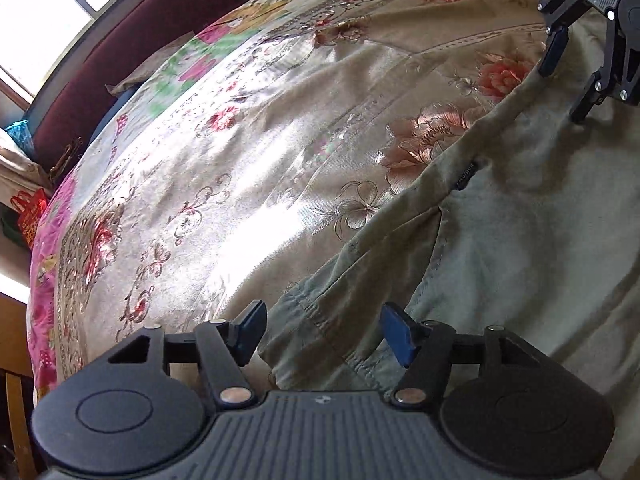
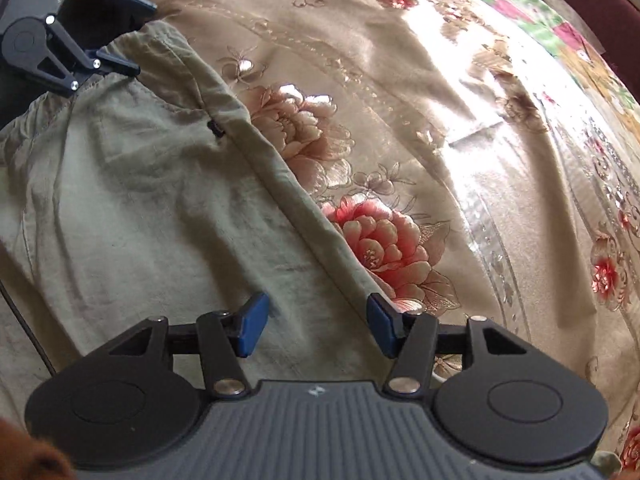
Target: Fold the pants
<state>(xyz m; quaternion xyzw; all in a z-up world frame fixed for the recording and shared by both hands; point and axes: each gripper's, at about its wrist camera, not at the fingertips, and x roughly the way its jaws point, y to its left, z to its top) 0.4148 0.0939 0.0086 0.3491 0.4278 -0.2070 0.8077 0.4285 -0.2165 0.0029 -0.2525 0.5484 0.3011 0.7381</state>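
Olive-green pants (image 1: 500, 240) lie flat on a shiny floral bedspread (image 1: 240, 160). My left gripper (image 1: 322, 332) is open, its blue pads on either side of the elastic waistband corner (image 1: 316, 320), just above it. My right gripper (image 2: 316, 328) is open over the pants' folded side edge (image 2: 280, 184), one pad over the cloth, the other at the edge by a red flower. Each gripper shows in the other's view: the right one at the upper right of the left wrist view (image 1: 568, 92), the left one at the upper left of the right wrist view (image 2: 132, 36), both at the pants' edge.
The bedspread (image 2: 460, 140) stretches away beyond the pants. A dark red headboard (image 1: 120, 60) and a bright window (image 1: 48, 20) stand behind the bed. A wooden chair (image 1: 16, 420) is at the bed's left side.
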